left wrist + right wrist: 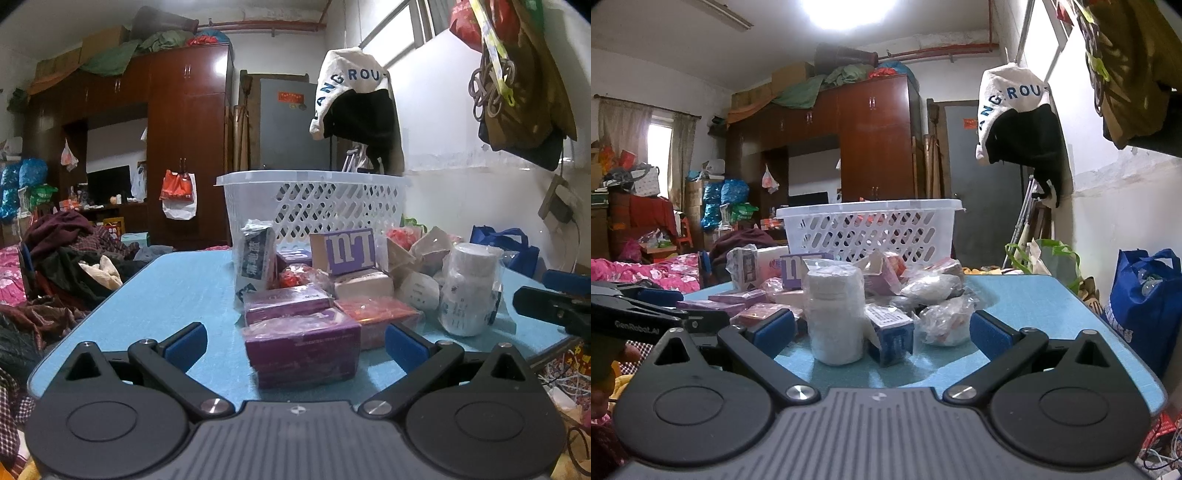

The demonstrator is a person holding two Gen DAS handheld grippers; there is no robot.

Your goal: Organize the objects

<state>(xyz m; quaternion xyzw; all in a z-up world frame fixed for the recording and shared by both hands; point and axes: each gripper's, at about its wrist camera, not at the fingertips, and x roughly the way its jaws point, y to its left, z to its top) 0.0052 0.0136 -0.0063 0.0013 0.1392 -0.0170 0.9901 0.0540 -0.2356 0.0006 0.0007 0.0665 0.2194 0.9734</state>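
- The left hand-held gripper is spread wide and grasps nothing; its 2 blue pads flank the shrink-wrapped purple cardboard box at lower centre of the left wrist view, without touching it.
- The right hand-held gripper is likewise released and empty, with the plastic-wrapped white round bottle standing upright between its fingers at centre frame.
- Both items belong to a heap of small packets on the light-blue tabletop; the white perforated plastic basket stands just behind the heap at mid-frame and is the likely destination.
- To grasp well, I would advance until the pads sit level with the item's middle, then clench squarely; slick wrapping may slip under a shallow pinch.
- The small blue carton touches the bottle, so lifting straight up should avoid dragging it.
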